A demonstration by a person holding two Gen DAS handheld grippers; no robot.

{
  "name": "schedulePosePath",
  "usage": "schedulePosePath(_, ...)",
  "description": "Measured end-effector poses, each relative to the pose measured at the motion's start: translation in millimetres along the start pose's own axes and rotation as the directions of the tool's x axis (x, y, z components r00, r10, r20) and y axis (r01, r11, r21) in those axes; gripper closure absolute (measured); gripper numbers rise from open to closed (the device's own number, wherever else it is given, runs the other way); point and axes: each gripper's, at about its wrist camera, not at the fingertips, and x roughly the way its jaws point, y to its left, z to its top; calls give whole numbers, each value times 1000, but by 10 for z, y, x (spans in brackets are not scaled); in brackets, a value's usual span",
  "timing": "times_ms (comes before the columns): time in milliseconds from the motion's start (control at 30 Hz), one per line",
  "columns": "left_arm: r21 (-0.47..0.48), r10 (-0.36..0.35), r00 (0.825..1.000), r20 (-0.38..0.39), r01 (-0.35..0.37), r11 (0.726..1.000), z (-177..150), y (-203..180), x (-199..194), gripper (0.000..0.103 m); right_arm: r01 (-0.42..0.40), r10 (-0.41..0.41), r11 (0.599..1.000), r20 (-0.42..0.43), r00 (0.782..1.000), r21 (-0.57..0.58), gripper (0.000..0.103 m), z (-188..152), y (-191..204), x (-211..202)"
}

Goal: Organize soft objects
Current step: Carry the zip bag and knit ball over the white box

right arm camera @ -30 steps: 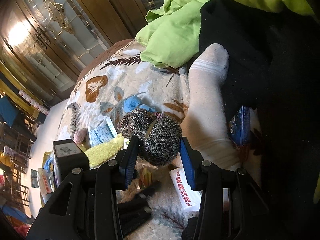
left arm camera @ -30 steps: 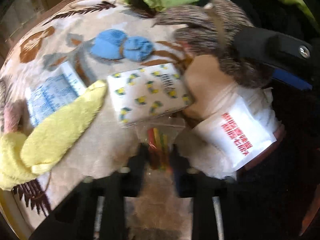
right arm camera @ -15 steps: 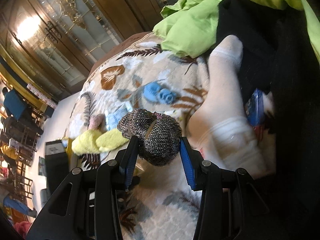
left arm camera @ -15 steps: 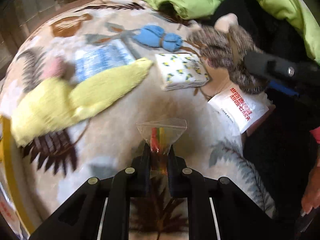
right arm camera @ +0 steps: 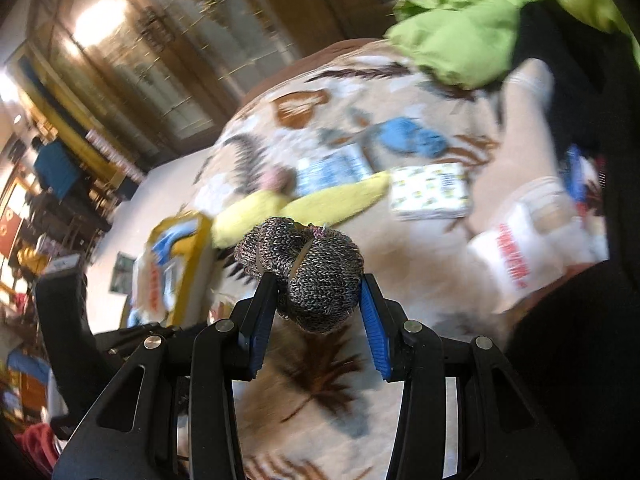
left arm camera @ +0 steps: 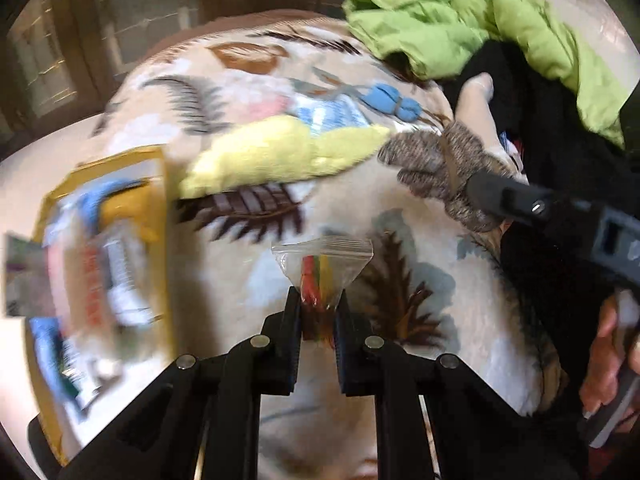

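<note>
Holding two items above the leaf-patterned blanket (left arm camera: 248, 280)
Left gripper (left arm camera: 318, 300) clamped on clear zip bag of coloured strips (left arm camera: 322, 264); right gripper (right arm camera: 318, 284) clamped on grey knitted sock bundle (right arm camera: 308, 264), near yellow box (right arm camera: 192, 256)
</note>
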Motion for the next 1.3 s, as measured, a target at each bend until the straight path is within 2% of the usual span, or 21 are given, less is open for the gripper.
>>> schedulePosePath(67, -14, 29, 999, 18, -29, 999, 45, 157, -42, 90, -24, 23, 999, -15, 1000, -35, 62, -34, 212, 46)
schedulePosePath(300, -126, 100, 995, 23, -96, 987, -312, 825, -435, 90, -138, 130, 983, -78, 988, -122, 62, -138, 868, 245)
schedulePosePath(433, -214, 144, 990, -9, -142, 966, -560, 1224, -492, 90, -189, 165, 964, -136, 977, -187, 62, -255, 1276, 405)
schedulePosePath(600, -301, 176, 984, -41, -180, 936, -771, 1560, -404, 90, -224, 172, 941, -211, 962, -255, 62, -430, 1679, 666)
schedulePosePath(700, -312, 205, 978, -43, -208, 927, -811, 1629, -330, 90, -224, 151, 929, -251, 956, -294, 62, -526, 1854, 842)
schedulePosePath(933, -327, 207, 977, -52, -212, 921, -866, 1719, -156, 90, -230, 119, 915, -322, 939, -331, 62, -740, 1972, 1080)
schedulePosePath(1100, -317, 227, 973, -48, -231, 920, -881, 1695, -96, 90, -224, 101, 914, -347, 932, -338, 62, -808, 1965, 1155)
schedulePosePath(1300, -311, 260, 965, -36, -258, 915, -902, 1688, -88, 90, -221, 69, 888, -358, 931, -404, 62, -942, 2081, 1175)
